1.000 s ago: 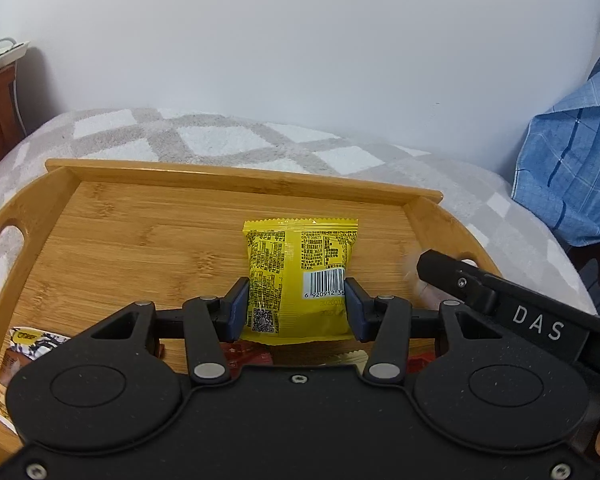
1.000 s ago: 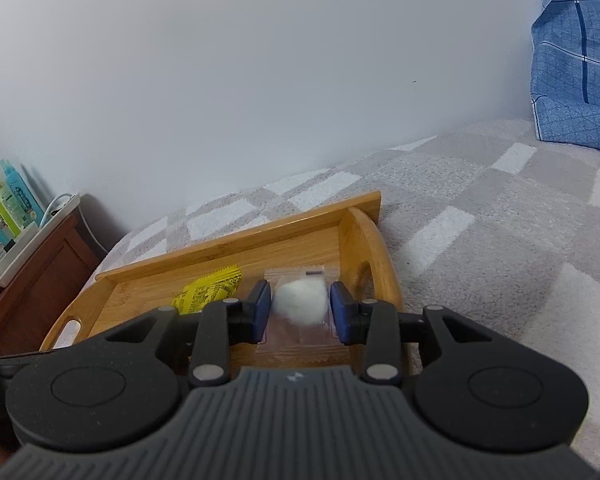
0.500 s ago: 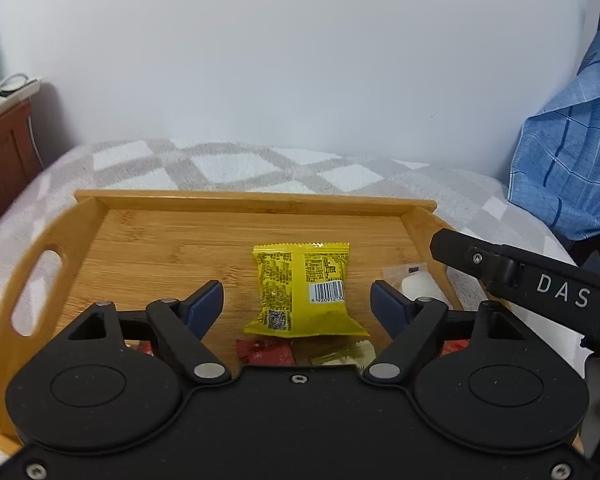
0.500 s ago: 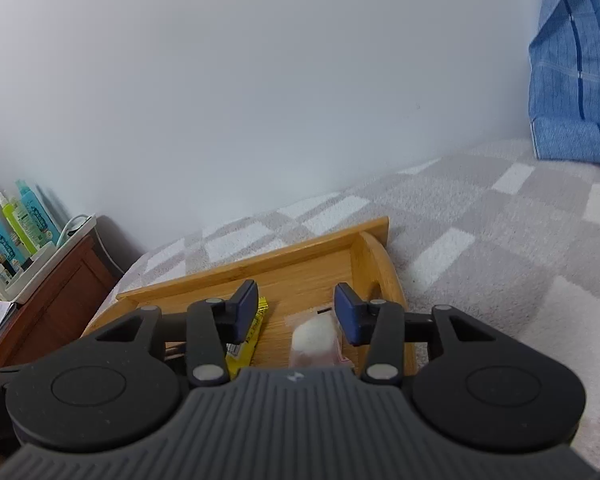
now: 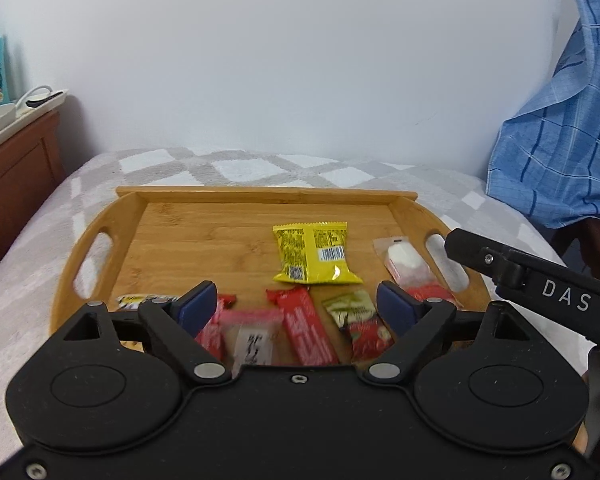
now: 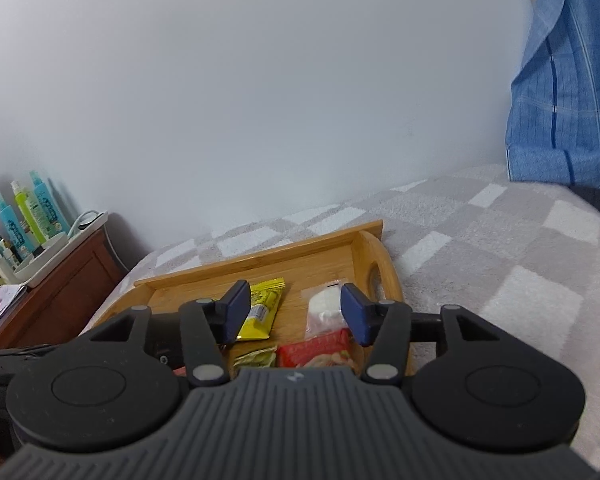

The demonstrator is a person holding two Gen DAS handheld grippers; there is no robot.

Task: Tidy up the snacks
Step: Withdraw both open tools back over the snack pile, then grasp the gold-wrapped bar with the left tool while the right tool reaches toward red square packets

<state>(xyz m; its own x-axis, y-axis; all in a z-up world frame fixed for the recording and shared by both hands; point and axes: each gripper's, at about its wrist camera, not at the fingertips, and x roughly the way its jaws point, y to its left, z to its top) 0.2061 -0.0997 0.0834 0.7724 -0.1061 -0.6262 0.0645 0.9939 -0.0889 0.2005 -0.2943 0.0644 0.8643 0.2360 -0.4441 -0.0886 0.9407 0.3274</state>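
A rectangular bamboo tray with cut-out handles [image 5: 100, 224] lies on a grey-and-white checked blanket [image 5: 268, 168]. On the tray's floor, right of its middle, lies a yellow crinkled snack packet [image 5: 314, 254]. Right of that packet, beside the tray's right handle, lies a clear packet holding a white round sweet [image 5: 404, 260]. Along the tray's near edge, in front of the packet, lie a long red wrapped bar [image 5: 308, 328] and, right of it, a green-and-red sachet [image 5: 358, 318]. A brown wooden cabinet [image 5: 16, 172] stands left of the tray.
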